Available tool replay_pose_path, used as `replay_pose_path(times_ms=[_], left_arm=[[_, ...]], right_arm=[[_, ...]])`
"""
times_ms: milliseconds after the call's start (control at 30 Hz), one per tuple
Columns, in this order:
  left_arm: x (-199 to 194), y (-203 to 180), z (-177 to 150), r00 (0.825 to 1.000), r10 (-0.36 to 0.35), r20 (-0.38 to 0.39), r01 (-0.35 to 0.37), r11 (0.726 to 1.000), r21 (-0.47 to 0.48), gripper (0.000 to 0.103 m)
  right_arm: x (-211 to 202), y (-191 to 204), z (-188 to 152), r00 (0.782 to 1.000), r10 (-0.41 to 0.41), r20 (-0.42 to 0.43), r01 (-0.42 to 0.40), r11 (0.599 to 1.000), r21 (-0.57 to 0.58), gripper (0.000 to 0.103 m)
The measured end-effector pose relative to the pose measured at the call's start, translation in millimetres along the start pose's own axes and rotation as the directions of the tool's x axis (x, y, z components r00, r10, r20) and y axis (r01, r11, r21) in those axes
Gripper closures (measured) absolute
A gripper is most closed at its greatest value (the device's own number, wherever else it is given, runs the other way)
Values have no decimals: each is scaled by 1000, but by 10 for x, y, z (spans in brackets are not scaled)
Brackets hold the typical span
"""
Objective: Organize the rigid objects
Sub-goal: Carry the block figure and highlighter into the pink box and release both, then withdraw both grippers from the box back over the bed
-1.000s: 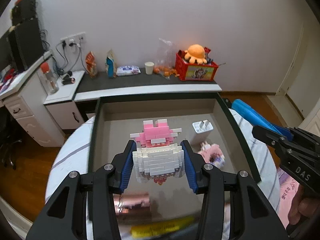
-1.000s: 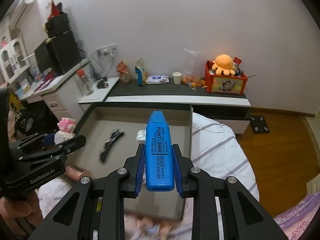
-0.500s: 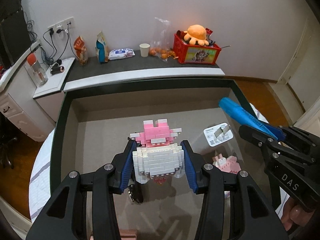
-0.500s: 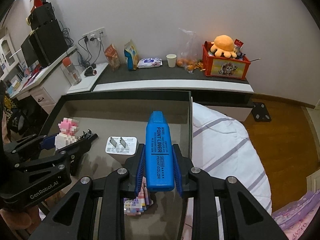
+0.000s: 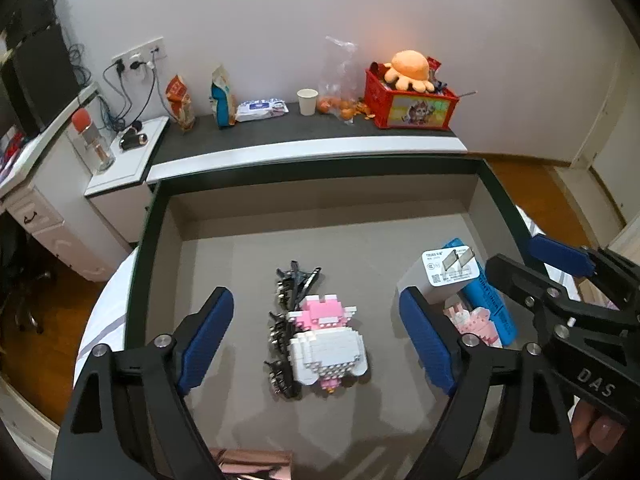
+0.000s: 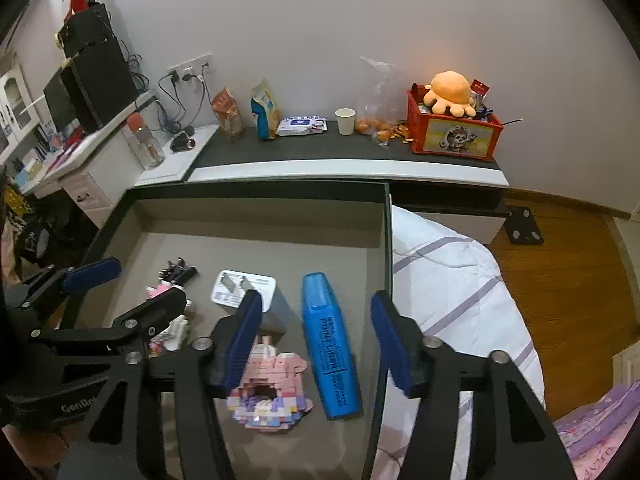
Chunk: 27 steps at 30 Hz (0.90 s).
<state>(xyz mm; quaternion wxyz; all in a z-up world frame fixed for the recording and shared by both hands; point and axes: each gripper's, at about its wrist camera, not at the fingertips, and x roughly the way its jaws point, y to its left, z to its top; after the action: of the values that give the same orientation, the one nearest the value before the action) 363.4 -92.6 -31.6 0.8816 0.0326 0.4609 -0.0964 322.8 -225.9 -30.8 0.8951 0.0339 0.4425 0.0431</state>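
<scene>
A grey tray with a dark rim [image 5: 320, 196] sits on the bed. In the left wrist view a pink-and-white block figure [image 5: 328, 344] lies on the tray floor, partly over black hair clips [image 5: 290, 292]. My left gripper [image 5: 316, 304] stands over it with its jaws opening, pads well clear of the figure. In the right wrist view a blue highlighter [image 6: 330, 344] lies on the floor by the tray's right wall [image 6: 386, 240]. My right gripper [image 6: 316, 300] straddles it, jaws opening, pads not touching it.
A white plug charger [image 6: 248, 292] and a pink-purple block figure [image 6: 268, 392] lie between the two grippers. A striped bedsheet [image 6: 452, 280] lies right of the tray. Behind it a low shelf [image 5: 304, 144] holds a red crate [image 5: 412, 108], a cup and snack bags.
Both grippers sank into the tray and opened. The block figure dropped from the left jaws onto the floor by the hair clips. The highlighter left the right jaws and lies flat.
</scene>
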Motion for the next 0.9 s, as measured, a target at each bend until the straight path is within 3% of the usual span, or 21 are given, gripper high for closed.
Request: replay_pose_path(times_ms=[33, 100, 533, 900], left_arm=[[-24, 24, 0, 1000, 0, 4, 0, 1000, -5, 14], [-103, 63, -12, 1000, 0, 16, 0, 1000, -13, 10], [-1138, 149, -320, 982, 11, 187, -4, 999, -42, 0], [-1810, 347, -1089, 973, 46, 227, -30, 997, -75, 0]], right_arm=[[-36, 9, -1, 1000, 3, 7, -3, 1000, 3, 37], [-136, 28, -11, 999, -23, 34, 22, 1000, 6, 20], [-946, 191, -254, 990, 34, 136, -40, 999, 37, 20], [-1694, 452, -906, 980, 71, 187, -74, 997, 10, 20]])
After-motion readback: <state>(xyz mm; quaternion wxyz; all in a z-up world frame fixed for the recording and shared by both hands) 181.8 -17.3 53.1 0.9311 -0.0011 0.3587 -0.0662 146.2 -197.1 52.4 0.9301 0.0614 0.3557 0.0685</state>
